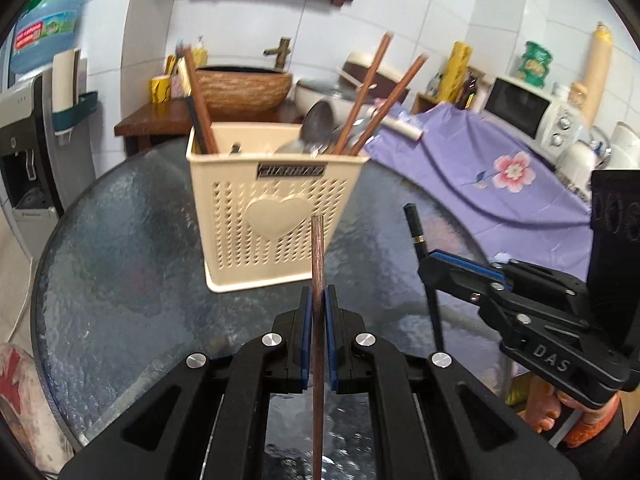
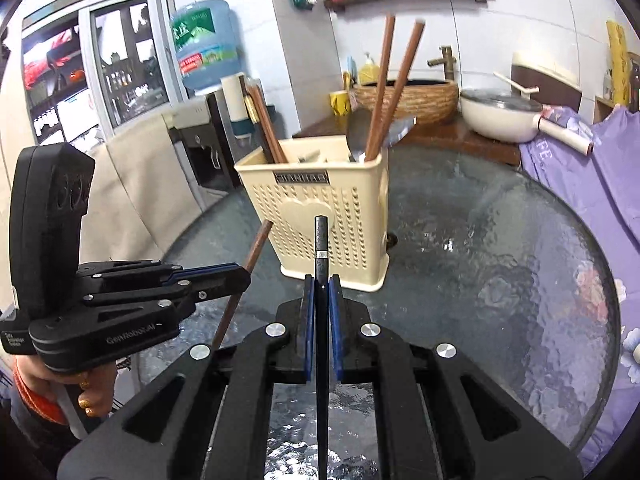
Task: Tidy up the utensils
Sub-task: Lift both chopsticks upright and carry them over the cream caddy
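Left wrist view shows us a brown wooden chopstick [image 1: 318,320] pinched between the blue pads of our left gripper [image 1: 318,300], its end pointing toward the cream utensil basket [image 1: 272,208] ahead. Our right gripper [image 2: 321,292] is clamped on a black chopstick [image 2: 321,300] with a silver band, likewise aimed at the basket. Both sets of fingers are closed tight on their sticks. The basket stands upright on the round glass worktop [image 1: 120,260], holding more brown chopsticks [image 1: 370,92] and what look like metal spoons [image 1: 318,128], though blur hides the details. Behind it sit a woven basin [image 1: 244,88] and a purple floral cloth [image 1: 500,176].
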### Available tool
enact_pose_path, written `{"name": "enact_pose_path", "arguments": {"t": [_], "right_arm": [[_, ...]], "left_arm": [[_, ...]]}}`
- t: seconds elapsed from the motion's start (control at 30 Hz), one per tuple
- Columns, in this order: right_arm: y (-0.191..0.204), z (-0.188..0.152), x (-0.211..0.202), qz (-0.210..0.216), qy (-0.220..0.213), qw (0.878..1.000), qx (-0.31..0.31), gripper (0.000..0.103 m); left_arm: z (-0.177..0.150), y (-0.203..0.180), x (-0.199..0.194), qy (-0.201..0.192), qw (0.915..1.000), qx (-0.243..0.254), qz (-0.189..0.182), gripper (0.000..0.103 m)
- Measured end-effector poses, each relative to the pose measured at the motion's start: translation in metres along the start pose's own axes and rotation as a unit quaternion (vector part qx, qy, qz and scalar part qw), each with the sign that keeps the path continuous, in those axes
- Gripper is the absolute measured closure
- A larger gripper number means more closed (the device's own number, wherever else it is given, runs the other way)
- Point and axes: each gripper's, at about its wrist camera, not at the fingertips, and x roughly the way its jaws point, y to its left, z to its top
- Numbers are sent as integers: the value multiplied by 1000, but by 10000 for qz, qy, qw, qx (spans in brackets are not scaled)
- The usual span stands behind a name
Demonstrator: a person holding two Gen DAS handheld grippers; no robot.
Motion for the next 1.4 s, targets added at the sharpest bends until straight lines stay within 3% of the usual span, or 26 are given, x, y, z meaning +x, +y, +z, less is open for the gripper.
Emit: {"name": "enact_pose_path", "arguments": {"t": [0.3, 0.97, 1.13, 1.4], "right_arm": [[13, 9, -39, 132, -251, 9994, -196, 95], [32, 38, -52, 103, -466, 9980, -405, 95], [35, 62, -56, 52, -542, 9973, -495, 95], [35, 130, -72, 101, -813, 9955, -470, 95]], "left_arm": [[4, -11, -33, -279, 9993, 138, -202, 97], [27, -19, -68, -704, 9967, 406, -63, 97], [45, -17, -74, -796, 9956, 485, 19, 97], [108, -15, -96, -1136, 9922, 499, 121, 97]]}}
